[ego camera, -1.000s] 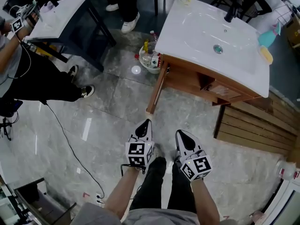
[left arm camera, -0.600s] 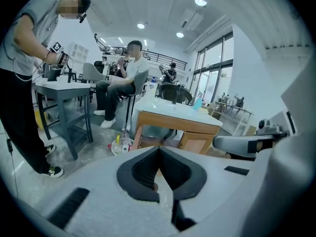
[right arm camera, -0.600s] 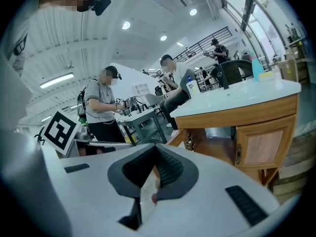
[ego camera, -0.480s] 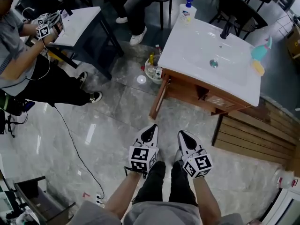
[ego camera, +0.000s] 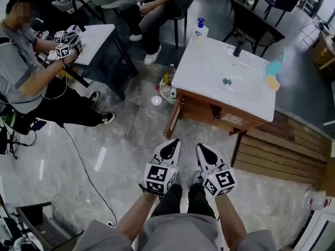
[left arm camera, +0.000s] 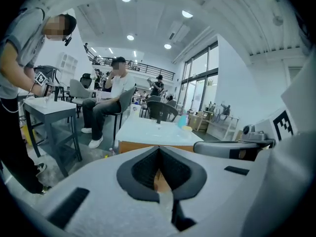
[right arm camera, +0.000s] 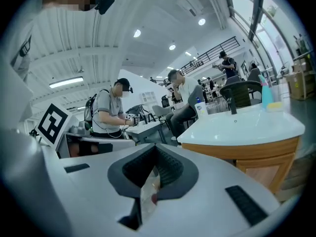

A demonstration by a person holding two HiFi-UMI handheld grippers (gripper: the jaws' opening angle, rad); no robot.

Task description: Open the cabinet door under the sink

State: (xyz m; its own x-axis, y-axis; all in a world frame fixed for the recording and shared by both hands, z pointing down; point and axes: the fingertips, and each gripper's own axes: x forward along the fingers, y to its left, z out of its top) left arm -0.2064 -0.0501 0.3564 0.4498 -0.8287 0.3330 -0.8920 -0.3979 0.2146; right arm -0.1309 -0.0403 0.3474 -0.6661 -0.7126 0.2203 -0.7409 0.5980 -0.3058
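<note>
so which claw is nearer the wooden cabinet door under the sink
Left. The left claw is just short of the cabinet door, at its near edge; the right claw is further off to the right.

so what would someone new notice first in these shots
The white sink top on its wooden cabinet stands out first, upper right of centre in the head view. Below it, at bottom centre, the left gripper and right gripper sit side by side, both shut, pointing toward the cabinet. At far left a seated person works at a small white table.
</note>
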